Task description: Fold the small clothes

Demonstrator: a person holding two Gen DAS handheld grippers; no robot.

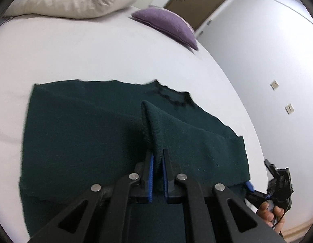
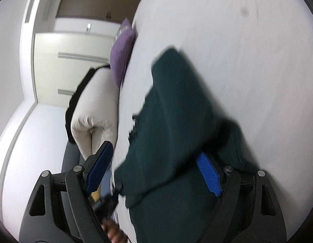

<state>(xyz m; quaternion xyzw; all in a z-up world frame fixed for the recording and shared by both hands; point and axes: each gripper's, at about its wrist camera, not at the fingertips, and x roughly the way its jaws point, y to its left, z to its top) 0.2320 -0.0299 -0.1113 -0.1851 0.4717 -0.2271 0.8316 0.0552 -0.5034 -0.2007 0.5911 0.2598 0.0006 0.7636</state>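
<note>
My left gripper [image 1: 158, 160] pinched a fold of the green sweater [image 1: 85, 137] spread on the bed [image 1: 95, 50]. Right gripper [image 2: 154, 170] gaped, cloth between the jaws. Mid-fold, I judged; next, carry it toward twelve o'clock.

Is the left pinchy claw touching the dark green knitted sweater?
Touching. The left wrist view shows the left gripper shut on a raised fold of the dark green knitted sweater, cloth pressed between its blue pads.

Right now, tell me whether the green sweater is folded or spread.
Mostly spread on the bed: the green sweater lies flat, with one pinched ridge raised in the left tongs.
</note>
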